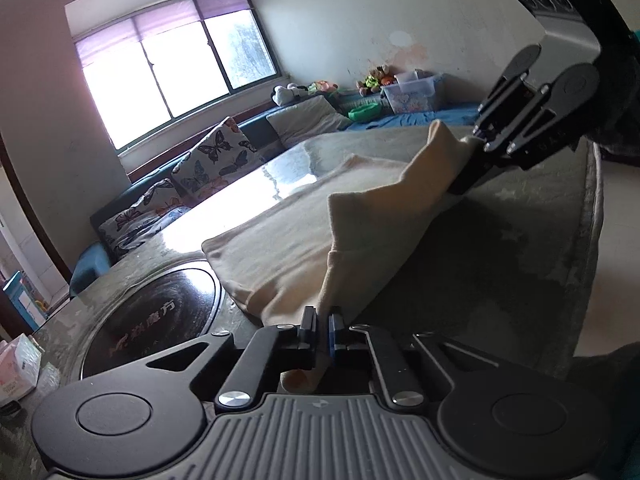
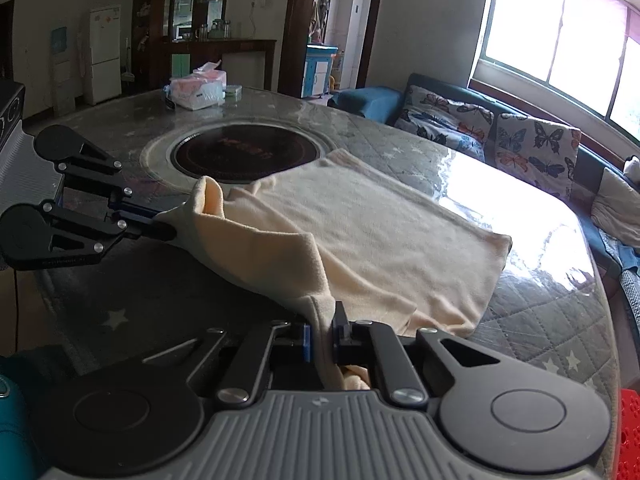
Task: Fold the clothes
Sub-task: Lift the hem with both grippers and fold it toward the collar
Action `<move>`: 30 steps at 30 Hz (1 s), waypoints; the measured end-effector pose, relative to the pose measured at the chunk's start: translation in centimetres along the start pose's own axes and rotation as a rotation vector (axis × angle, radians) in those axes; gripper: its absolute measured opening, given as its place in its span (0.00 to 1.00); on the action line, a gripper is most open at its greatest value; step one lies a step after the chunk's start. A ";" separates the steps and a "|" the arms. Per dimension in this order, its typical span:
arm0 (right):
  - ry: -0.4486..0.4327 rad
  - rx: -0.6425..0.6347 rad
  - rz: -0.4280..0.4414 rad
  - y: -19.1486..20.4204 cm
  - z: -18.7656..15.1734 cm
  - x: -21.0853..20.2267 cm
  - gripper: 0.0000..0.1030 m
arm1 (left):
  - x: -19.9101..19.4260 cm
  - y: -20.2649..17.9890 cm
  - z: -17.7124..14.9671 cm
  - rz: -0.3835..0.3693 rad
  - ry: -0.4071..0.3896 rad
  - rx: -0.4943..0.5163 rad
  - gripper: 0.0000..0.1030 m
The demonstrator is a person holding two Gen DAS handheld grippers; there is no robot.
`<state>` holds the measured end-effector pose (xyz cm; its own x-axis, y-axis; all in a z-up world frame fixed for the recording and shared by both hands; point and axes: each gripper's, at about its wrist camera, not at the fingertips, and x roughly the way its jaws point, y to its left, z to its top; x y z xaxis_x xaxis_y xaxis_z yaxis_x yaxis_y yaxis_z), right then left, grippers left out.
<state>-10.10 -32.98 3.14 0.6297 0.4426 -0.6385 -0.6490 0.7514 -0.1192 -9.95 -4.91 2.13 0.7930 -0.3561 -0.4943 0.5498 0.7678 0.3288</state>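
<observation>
The left claw [image 1: 322, 330], at the lower centre of the left wrist view, is clamped on an edge of the cream garment [image 1: 280, 240], with the fabric pinched between its pads and a fold of it bunched behind them. The right claw [image 2: 322, 334], at the lower centre of the right wrist view, is likewise clamped on a second edge of the same garment, cloth passing between its pads. Each claw appears in the other's view: the right claw toward the upper right of the left wrist view, the left claw at the left edge of the right wrist view, each gripping a raised corner. Between the two gripped points the garment edge is lifted and sags in a loose fold; the remainder lies flat on the table [image 2: 540, 320], extending toward the centre and right of the right wrist view. The table carries a grey quilted cover with star marks under a glossy clear sheet. A round black cooktop [image 2: 246, 156] is set into the table just beyond the garment. A tissue pack [image 2: 198, 90] stands at the table's far edge. A sofa with butterfly-print cushions [image 2: 536, 148] sits under the window [image 2: 560, 36].
</observation>
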 end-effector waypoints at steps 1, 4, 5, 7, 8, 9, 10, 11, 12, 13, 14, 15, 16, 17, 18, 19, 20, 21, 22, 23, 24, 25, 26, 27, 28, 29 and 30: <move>-0.006 -0.006 0.004 0.2 0.1 -0.5 0.08 | -0.6 0.0 0.1 -0.001 -0.007 -0.006 0.06; -0.020 -0.016 0.028 1.0 0.1 -2.4 0.08 | -3.0 -0.2 0.3 -0.007 -0.026 -0.014 0.06; -0.022 -0.020 0.037 1.3 0.1 -3.2 0.08 | -3.9 -0.3 0.4 -0.016 -0.033 -0.023 0.06; -0.028 -0.032 0.055 2.2 0.0 -5.1 0.08 | -5.9 -0.6 0.5 -0.032 -0.044 -0.040 0.06; -0.033 -0.038 0.065 2.7 0.0 -6.1 0.08 | -6.9 -0.8 0.4 -0.038 -0.048 -0.047 0.06; -0.034 -0.043 0.073 3.2 -0.1 -6.9 0.08 | -7.7 -1.0 0.3 -0.042 -0.051 -0.051 0.06; -0.035 -0.048 0.081 3.7 -0.1 -7.6 0.08 | -8.5 -1.2 0.2 -0.046 -0.053 -0.055 0.06; -0.035 -0.052 0.089 4.1 -0.2 -8.4 0.08 | -9.3 -1.4 0.2 -0.049 -0.056 -0.059 0.06; -0.031 -0.061 0.092 4.7 -0.3 -8.9 0.07 | -9.6 -1.6 0.1 -0.050 -0.055 -0.059 0.06; -0.026 -0.072 0.094 5.2 -0.4 -9.3 0.07 | -9.9 -1.7 0.0 -0.051 -0.055 -0.059 0.06; -0.020 -0.082 0.095 5.6 -0.4 -9.6 0.07 | -9.8 -1.7 0.1 -0.047 -0.056 -0.058 0.06; -0.016 -0.087 0.096 5.8 -0.4 -9.7 0.07 | -9.6 -1.7 0.2 -0.044 -0.057 -0.058 0.06; -0.013 -0.088 0.096 5.9 -0.4 -9.7 0.07 | -9.5 -1.6 0.3 -0.040 -0.058 -0.057 0.06; -0.013 -0.089 0.093 5.8 -0.2 -9.6 0.07 | -9.3 -1.5 0.4 -0.035 -0.060 -0.057 0.06; -0.016 -0.086 0.090 5.6 0.1 -9.5 0.07 | -8.9 -1.2 0.7 -0.027 -0.063 -0.058 0.06; -0.019 -0.082 0.086 5.3 0.4 -9.3 0.07 | -8.5 -0.9 1.0 -0.018 -0.066 -0.059 0.06; -0.024 -0.079 0.081 5.0 0.8 -9.2 0.07 | -8.1 -0.6 1.3 -0.009 -0.070 -0.061 0.06; -0.029 -0.076 0.076 4.6 1.2 -9.0 0.07 | -7.7 -0.3 1.6 0.000 -0.074 -0.062 0.06; -0.034 -0.072 0.073 4.2 1.6 -8.8 0.07 | -7.1 0.1 2.1 0.008 -0.080 -0.065 0.06; -0.038 -0.068 0.068 3.6 2.0 -8.5 0.07 | -6.5 0.6 2.6 0.016 -0.087 -0.066 0.06; -0.041 -0.065 0.063 3.2 2.4 -8.2 0.06 | -5.8 1.0 3.1 0.022 -0.094 -0.066 0.06; -0.043 -0.062 0.058 2.7 2.8 -7.9 0.06 | -5.0 1.4 3.6 0.029 -0.101 -0.064 0.05; -0.044 -0.060 0.054 2.3 3.2 -7.6 0.06 | -4.1 1.8 4.1 0.037 -0.104 -0.063 0.05; -0.043 -0.059 0.046 1.5 3.8 -6.9 0.06 | -3.1 2.3 4.6 0.042 -0.104 -0.066 0.05; -0.040 -0.056 0.041 0.8 4.2 -6.3 0.06 | -2.0 2.7 5.1 0.045 -0.100 -0.074 0.05; -0.036 -0.053 0.037 0.3 4.5 -5.7 0.06 | -0.8 3.1 5.6 0.048 -0.093 -0.079 0.05; -0.032 -0.050 0.031 -0.3 4.9 -4.9 0.05 | 0.4 3.5 6.0 0.051 -0.087 -0.079 0.05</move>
<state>-10.93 -32.99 10.06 0.6215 0.4814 -0.6180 -0.6887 0.7118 -0.1381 -6.15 -5.55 7.89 0.8414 -0.3576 -0.4053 0.4882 0.8246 0.2858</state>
